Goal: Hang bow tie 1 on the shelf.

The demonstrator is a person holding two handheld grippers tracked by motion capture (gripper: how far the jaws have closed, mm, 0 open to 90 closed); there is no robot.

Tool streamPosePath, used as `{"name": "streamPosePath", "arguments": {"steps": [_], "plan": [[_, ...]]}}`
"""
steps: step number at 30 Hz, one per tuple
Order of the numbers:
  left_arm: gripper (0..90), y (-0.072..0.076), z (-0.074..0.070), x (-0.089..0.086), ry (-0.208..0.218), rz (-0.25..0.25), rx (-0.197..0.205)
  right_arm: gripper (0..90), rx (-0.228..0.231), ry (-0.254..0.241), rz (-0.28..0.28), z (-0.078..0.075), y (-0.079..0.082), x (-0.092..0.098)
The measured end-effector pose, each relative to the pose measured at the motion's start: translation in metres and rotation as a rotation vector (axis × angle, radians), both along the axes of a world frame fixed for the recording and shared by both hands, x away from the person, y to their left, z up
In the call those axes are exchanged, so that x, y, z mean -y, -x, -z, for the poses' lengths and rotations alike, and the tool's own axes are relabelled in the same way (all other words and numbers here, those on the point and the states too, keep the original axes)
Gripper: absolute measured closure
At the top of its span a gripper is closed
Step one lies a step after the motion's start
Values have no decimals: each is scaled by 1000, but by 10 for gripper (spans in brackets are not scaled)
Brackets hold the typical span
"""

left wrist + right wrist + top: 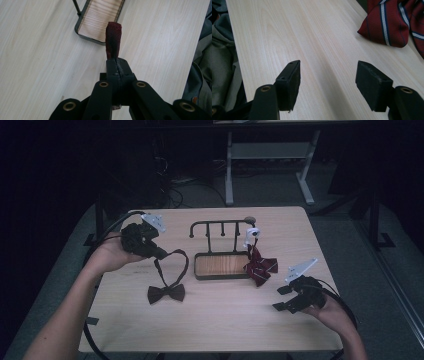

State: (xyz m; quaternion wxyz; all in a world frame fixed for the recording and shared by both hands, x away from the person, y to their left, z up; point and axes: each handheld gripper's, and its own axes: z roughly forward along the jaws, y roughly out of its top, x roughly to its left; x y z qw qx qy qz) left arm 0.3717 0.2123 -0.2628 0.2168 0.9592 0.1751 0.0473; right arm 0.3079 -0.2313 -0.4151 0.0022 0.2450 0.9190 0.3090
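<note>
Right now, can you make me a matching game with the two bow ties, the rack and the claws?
Things:
1. dark bow tie
2. striped red bow tie
3. left claw
4. right claw

States:
A. open above bare table
B. shut on a neck strap
C. bow lying on the table in front of the rack
D. hanging off the rack's right end

Pairs: 1-C, 2-D, 3-B, 4-A

- Left gripper [161, 254]: black body, grey three-cornered plate on top, brass-ringed screw holes behind its jaws.
- Right gripper [279, 298]: black, blocky pads, black cable trailing behind.
- Forearms bare.
</note>
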Motion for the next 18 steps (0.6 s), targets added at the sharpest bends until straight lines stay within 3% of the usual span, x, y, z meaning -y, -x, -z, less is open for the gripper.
{"name": "streamPosePath", "arguments": {"steps": [18], "plan": [[900, -16, -12, 11, 5, 2, 6, 366, -1, 1, -2, 0, 0, 3]]}}
